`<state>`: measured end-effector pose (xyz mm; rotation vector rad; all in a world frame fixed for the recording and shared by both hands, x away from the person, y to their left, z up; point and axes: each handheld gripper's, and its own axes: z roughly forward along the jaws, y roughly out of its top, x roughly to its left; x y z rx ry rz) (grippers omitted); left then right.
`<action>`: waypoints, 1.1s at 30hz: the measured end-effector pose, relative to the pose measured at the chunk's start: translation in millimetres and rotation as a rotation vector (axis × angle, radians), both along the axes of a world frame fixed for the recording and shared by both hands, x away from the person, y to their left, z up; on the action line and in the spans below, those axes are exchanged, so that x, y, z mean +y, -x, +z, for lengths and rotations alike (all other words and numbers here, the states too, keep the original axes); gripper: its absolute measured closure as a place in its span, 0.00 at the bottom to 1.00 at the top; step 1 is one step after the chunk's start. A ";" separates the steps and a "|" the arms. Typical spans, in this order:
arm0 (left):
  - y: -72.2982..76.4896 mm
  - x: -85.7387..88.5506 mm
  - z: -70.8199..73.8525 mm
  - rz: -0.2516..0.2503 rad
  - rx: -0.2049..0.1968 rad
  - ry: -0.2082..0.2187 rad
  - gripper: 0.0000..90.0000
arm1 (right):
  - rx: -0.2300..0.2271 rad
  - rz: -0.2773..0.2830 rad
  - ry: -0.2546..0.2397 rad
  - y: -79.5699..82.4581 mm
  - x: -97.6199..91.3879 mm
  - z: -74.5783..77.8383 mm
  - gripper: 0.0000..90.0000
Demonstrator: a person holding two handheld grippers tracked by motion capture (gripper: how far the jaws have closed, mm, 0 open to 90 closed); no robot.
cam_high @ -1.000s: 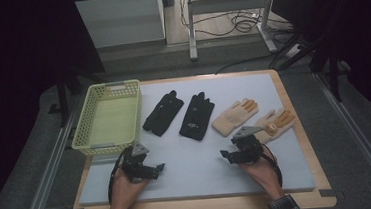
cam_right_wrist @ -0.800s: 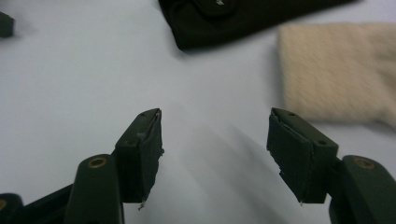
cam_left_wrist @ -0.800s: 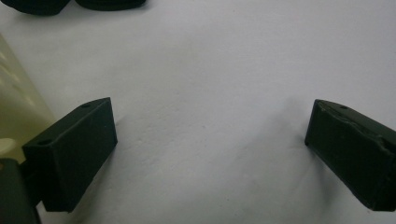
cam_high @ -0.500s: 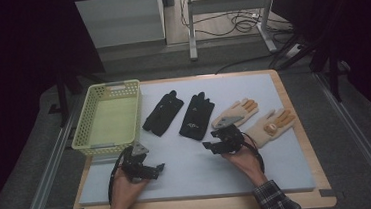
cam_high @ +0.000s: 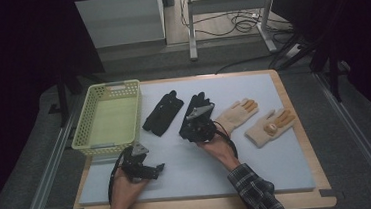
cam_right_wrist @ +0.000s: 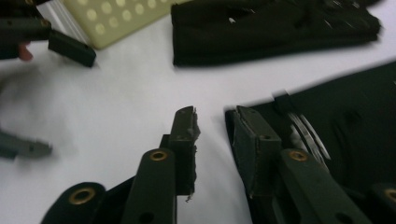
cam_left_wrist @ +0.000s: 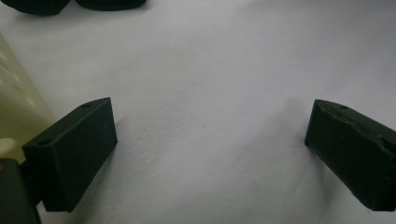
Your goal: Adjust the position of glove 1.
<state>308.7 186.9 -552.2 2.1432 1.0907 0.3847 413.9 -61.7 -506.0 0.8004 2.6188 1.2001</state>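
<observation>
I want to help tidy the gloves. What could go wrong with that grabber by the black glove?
The right gripper sits at the cuff edge of the nearer black glove. Its jaws have just been closing, with a narrow gap left and no cloth between them, so it might pinch only the mat or a thin bit of hem that slips out. The other black glove lies close, so dragging could bump it.

Bare counter (cam_high: 258, 164) is left open across the near half, between the left gripper (cam_high: 151, 170) and the right gripper (cam_high: 191, 130). Passage to the left is blocked by the basket (cam_high: 87, 123). The far half is taken up by two black gloves (cam_high: 163, 112) and two tan gloves (cam_high: 270, 127).
</observation>
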 end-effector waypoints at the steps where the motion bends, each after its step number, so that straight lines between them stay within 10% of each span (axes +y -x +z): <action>1: 0.0 0.0 0.0 0.000 0.000 0.000 0.02 | 0.000 0.000 0.000 0.0 0.0 0.0 0.77; 17: 0.0 0.3 0.2 -0.001 0.003 -0.001 0.02 | 0.039 0.041 -0.024 -28.3 75.7 -12.4 0.71; 22: 0.0 -0.1 -0.1 0.002 0.001 0.004 0.02 | -0.045 0.020 0.088 -29.6 99.5 -26.9 0.79; 26: 0.1 -0.2 -0.1 0.002 0.000 0.003 0.03 | -0.046 0.013 0.102 -25.4 102.7 -27.3 0.97; 33: 0.1 0.0 0.0 0.002 0.000 0.001 0.03 | -0.068 0.018 0.125 -12.1 79.7 -4.4 0.98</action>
